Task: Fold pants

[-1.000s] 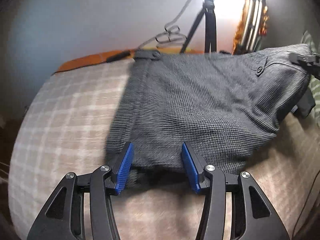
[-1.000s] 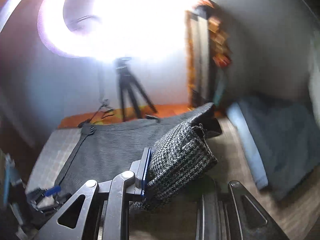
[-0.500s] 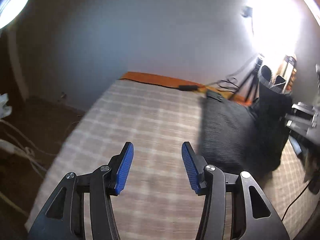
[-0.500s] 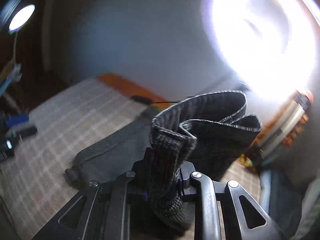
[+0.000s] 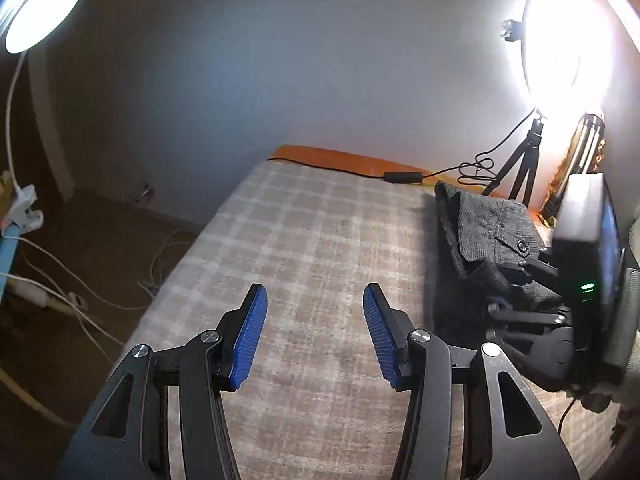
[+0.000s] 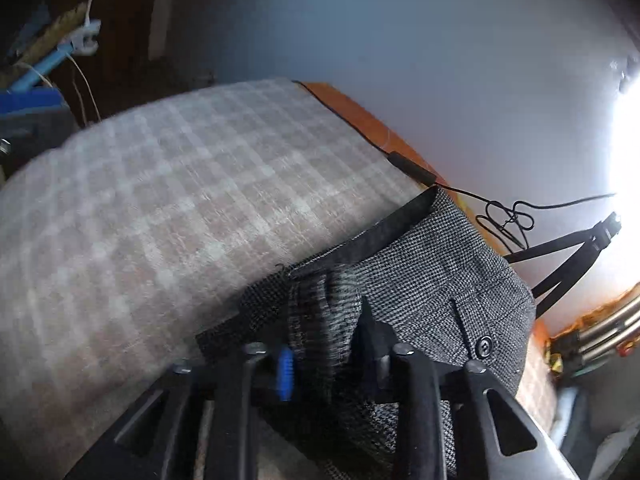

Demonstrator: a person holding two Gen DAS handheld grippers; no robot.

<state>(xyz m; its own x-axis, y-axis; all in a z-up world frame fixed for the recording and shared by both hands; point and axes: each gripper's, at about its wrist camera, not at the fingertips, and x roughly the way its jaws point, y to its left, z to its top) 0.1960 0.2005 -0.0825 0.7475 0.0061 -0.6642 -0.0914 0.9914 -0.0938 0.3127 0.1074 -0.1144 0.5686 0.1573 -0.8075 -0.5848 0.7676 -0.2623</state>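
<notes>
The dark grey checked pants lie folded in a bundle at the right side of the plaid bed cover, a button pocket flap on top. My right gripper is shut on a bunched layer of the pants near their front edge. In the left wrist view the pants sit at the far right, with the right gripper's body over them. My left gripper is open and empty above bare plaid cover, well left of the pants.
A bright ring light on a black tripod stands at the bed's back right, its cable and switch along the orange edge. A lamp and loose cables are on the left, beyond the bed edge.
My left gripper let go of the pants and swung left over bare cover. My right gripper carried its held layer over and down onto the rest of the pants.
</notes>
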